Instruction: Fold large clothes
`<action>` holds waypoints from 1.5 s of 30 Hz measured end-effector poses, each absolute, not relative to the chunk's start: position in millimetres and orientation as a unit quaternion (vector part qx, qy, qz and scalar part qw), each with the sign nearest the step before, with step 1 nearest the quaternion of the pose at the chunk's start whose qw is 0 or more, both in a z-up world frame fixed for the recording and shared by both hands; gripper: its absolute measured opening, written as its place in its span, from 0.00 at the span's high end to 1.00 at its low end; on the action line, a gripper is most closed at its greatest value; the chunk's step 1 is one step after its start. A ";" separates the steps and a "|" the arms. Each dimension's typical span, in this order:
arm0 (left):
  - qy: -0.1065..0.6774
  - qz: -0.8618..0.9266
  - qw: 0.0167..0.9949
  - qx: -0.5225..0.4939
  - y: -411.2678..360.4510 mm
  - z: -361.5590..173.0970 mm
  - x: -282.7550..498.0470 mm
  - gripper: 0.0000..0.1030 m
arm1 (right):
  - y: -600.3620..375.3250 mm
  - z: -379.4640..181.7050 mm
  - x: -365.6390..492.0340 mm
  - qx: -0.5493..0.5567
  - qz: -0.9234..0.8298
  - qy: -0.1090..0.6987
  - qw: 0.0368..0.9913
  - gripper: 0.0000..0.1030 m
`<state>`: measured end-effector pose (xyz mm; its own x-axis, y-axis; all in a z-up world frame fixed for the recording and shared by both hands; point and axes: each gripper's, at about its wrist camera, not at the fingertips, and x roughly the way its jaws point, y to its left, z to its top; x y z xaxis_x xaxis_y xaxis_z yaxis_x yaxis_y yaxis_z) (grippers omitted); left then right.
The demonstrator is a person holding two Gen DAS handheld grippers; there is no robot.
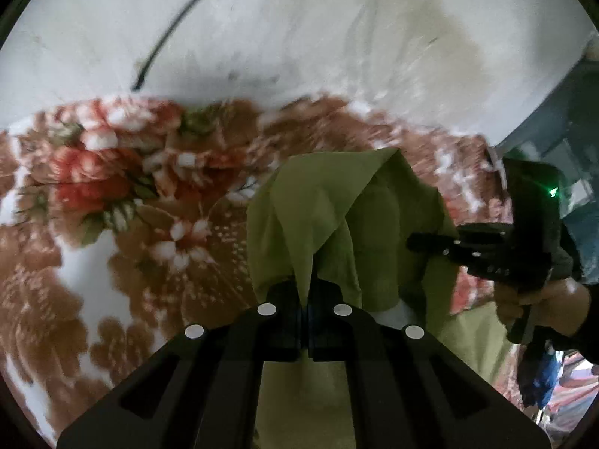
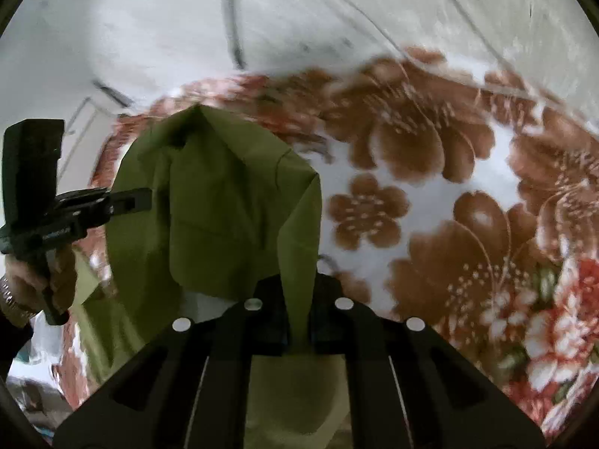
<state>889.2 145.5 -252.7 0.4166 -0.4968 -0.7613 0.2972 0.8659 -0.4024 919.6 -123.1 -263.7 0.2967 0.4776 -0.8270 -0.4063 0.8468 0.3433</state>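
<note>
An olive-green garment (image 1: 337,209) hangs lifted above a floral blanket. My left gripper (image 1: 305,299) is shut on a pinched fold of the green cloth, which rises in a peak from between its jaws. In the right wrist view the same green garment (image 2: 224,194) drapes up and left, and my right gripper (image 2: 298,321) is shut on another fold of it. Each view shows the other gripper from the side: the right gripper (image 1: 430,241) at the cloth's right edge, the left gripper (image 2: 144,200) at its left edge, each held by a hand.
A brown, white and red floral blanket (image 1: 123,224) covers the surface below the garment. Behind it stands a pale wall (image 1: 299,30) with a dark cable (image 1: 168,33) running down it. A blue-grey object (image 1: 561,142) sits at the far right.
</note>
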 end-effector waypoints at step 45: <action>0.504 -0.116 0.851 -0.086 200.1 -298.8 475.5 0.20 | -209.0 -309.8 554.4 -0.015 0.280 0.577 0.767 0.26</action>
